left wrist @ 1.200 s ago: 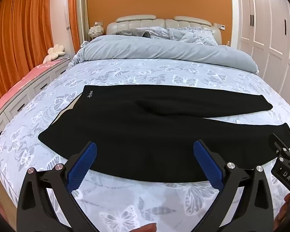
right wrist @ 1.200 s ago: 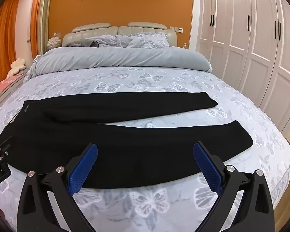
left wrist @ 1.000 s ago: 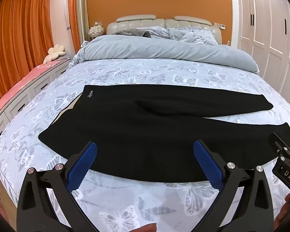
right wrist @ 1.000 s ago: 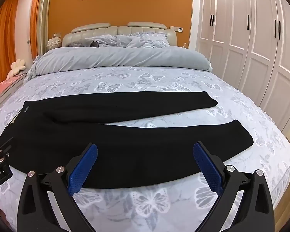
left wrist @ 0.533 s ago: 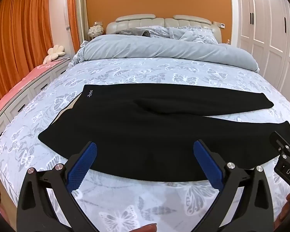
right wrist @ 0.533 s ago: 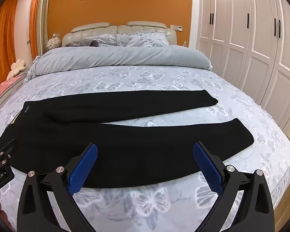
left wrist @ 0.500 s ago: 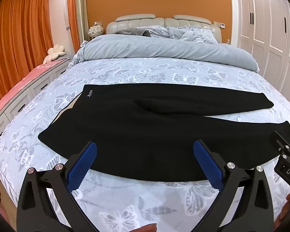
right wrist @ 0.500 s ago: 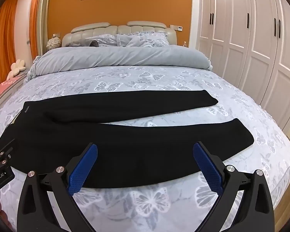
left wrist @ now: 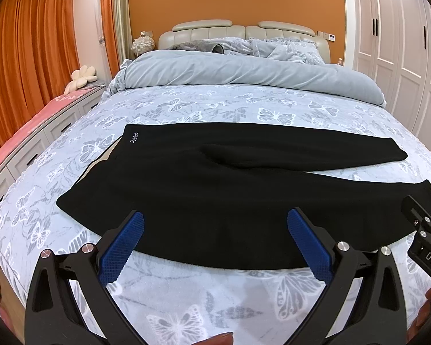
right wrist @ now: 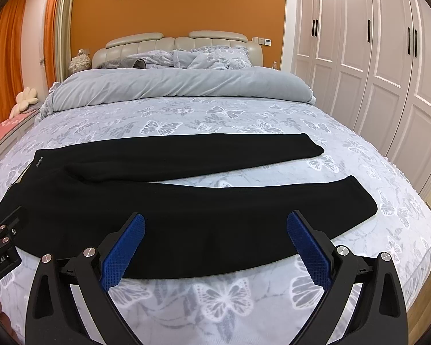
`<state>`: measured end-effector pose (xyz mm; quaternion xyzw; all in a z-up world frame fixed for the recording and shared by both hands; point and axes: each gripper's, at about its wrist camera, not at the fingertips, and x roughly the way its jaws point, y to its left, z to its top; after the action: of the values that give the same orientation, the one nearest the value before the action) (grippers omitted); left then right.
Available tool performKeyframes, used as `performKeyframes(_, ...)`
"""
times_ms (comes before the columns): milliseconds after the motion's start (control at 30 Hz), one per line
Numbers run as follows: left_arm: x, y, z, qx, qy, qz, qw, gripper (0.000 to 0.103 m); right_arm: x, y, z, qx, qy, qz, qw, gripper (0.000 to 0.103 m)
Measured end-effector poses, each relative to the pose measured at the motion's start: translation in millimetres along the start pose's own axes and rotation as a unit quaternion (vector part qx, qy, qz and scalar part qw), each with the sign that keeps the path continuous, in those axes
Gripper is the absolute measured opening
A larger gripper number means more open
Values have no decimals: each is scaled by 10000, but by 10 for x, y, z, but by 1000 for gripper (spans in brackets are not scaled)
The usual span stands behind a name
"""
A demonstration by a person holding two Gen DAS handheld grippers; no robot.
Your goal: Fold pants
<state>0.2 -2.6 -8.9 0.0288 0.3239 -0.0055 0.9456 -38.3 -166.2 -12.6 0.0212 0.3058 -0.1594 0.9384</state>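
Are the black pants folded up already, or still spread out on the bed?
Still spread out. The black pants lie flat across the bed, both legs stretched apart toward the right, with bedsheet showing between them.

logo on pants (left wrist: pixel 134 138): too small, not reading
right gripper (left wrist: pixel 425 241): running off frame right edge
pants near hem: sitting behind blue pads (left wrist: pixel 120 247)

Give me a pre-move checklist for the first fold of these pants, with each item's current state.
1. Black pants lie flat on the bed: ok.
2. Legs spread apart, not yet stacked: ok for a first fold.
3. Left tongs open, holding nothing: ok.
4. Right tongs open, holding nothing: ok.
5. Both tongs above the near edge of the cloth: ok.
6. Contact with the fabric: cannot tell.
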Motion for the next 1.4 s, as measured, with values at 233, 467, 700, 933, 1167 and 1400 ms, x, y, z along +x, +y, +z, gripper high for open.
performKeyframes(233,0,-1,3,3,6,4,10000,98,5,12,-2,4,4,-1,10000,98)
performKeyframes(467,3,-2,3,6,10,7,10000,98,25,26,-34,5,6,4,10000,98)
performKeyframes(700,11,1,-26,11,11,16,10000,98,26,25,-37,8,13,0,10000,98)
performKeyframes(933,9,3,-17,14,20,8,10000,98,25,29,-46,14,11,3,10000,98)
performKeyframes(1167,9,-1,-15,21,23,18,10000,98,25,31,-36,4,12,6,10000,98)
performKeyframes(1400,13,-4,-19,21,25,17,10000,98,25,30,-49,5,17,4,10000,98)
